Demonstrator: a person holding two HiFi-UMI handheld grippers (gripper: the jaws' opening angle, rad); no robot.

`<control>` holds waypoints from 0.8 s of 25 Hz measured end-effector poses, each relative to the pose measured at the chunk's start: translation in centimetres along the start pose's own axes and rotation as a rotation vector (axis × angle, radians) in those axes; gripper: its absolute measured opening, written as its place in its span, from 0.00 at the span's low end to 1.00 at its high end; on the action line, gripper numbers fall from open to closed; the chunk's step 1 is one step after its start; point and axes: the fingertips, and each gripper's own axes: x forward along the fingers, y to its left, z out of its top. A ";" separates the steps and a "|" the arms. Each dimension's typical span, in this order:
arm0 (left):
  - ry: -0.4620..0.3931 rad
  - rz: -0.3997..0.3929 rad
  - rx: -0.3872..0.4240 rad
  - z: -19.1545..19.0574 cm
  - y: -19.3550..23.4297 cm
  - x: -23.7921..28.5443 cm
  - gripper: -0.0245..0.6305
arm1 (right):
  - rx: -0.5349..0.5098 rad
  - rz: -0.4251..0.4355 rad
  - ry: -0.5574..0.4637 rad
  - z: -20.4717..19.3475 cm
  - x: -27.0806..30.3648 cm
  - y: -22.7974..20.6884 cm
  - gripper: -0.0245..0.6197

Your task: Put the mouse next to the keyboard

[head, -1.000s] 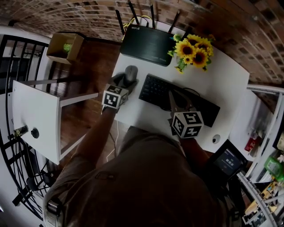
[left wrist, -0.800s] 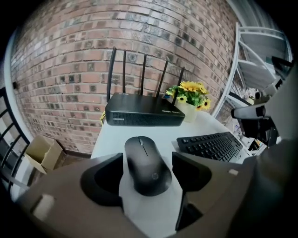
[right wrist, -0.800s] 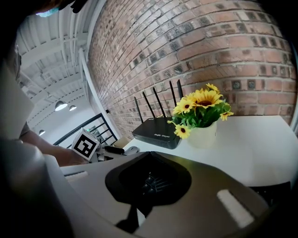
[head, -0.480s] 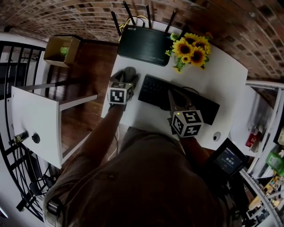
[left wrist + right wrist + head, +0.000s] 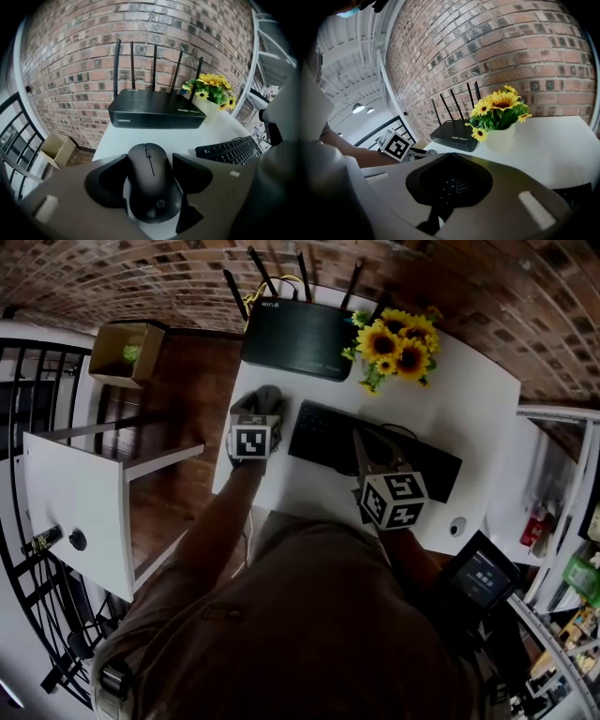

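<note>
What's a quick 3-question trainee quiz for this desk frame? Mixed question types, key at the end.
1. True or false: the black wireless mouse lies between the fingers of the left gripper.
2. Which stands right beside the black router with antennas? A) yellow sunflowers in a white pot B) a red mug C) a desk lamp
3. Fill in: the right gripper is held over the black ____.
Key: 1 true; 2 A; 3 keyboard.
</note>
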 end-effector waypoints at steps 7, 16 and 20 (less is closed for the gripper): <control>-0.016 -0.029 0.006 0.2 -0.1 -0.2 0.49 | 0.000 0.007 0.003 0.0 0.2 0.0 0.06; -0.012 -0.008 0.033 -0.1 -0.6 0.1 0.51 | 0.003 0.006 0.004 -0.2 0.2 -0.1 0.05; -0.025 0.025 0.029 -0.2 -0.1 0.1 0.49 | 0.004 0.003 0.005 -0.1 0.1 -0.3 0.05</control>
